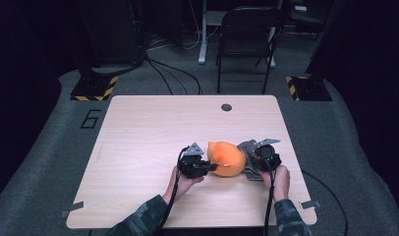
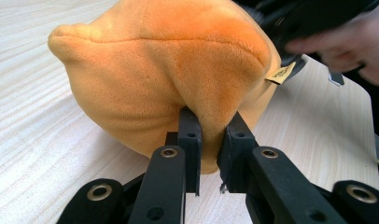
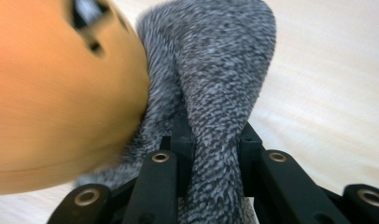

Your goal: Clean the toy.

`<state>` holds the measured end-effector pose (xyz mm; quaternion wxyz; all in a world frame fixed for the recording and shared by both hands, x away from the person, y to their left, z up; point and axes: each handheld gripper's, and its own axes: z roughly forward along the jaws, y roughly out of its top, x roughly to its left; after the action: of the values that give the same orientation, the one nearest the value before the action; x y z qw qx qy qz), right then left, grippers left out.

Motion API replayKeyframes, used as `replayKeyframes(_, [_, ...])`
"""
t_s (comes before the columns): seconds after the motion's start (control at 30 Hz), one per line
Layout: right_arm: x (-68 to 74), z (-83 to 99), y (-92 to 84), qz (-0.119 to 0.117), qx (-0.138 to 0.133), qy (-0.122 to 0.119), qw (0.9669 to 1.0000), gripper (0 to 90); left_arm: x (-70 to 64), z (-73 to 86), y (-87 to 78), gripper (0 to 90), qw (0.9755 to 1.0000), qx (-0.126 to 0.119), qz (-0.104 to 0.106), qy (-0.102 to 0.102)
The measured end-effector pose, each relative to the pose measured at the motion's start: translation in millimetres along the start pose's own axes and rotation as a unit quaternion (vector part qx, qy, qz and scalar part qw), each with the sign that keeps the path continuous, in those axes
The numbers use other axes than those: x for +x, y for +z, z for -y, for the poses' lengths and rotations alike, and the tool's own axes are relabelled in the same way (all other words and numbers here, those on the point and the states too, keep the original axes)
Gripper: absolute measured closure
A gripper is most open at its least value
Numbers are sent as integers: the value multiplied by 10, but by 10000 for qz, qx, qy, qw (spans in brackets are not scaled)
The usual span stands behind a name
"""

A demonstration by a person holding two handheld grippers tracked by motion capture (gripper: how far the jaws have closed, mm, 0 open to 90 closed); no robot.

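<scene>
Both ends gripped, nothing yet pulled apart or moved off.
The left gripper (image 2: 210, 140) was pinched shut on a fold of the orange plush toy (image 2: 169, 70); the right gripper (image 3: 215, 154) was clamped on the grey fuzzy cloth (image 3: 215, 70), which lay against the toy's far side on the table (image 1: 153, 128).

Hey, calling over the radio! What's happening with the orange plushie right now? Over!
Left tool shut on orange plush toy. Right tool shut on grey fuzzy cloth, touching the toy. Both low over the table. Nothing in the way.
</scene>
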<state>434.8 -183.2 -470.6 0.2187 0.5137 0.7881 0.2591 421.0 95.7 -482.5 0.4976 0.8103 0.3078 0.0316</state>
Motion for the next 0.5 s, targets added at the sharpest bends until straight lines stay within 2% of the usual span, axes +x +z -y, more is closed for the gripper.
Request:
replayKeyframes(0.1, [19,-80,-230,-45,-374,40,9993,757,1,0,0,803,10000,4,5,4])
replayKeyframes(0.2, [67,-151,-421,-147,-733,-40,9972,757,-6,0,2,804,10000,7,-21,13])
replayKeyframes(0.3, [160,-222,-591,-214,-1022,-196,9943,756,3,0,1,803,10000,3,-2,11])
replayKeyframes(0.33, [160,-222,-591,-214,-1022,-196,9943,756,3,0,1,803,10000,3,-2,11])
replayKeyframes(0.37, [257,-264,-705,-343,-1215,-273,9916,756,3,0,2,803,10000,-1,-5,5])
replayKeyframes(0.5, [547,-346,-883,-703,-1557,-585,9836,756,-4,-1,3,803,10000,6,-36,42])
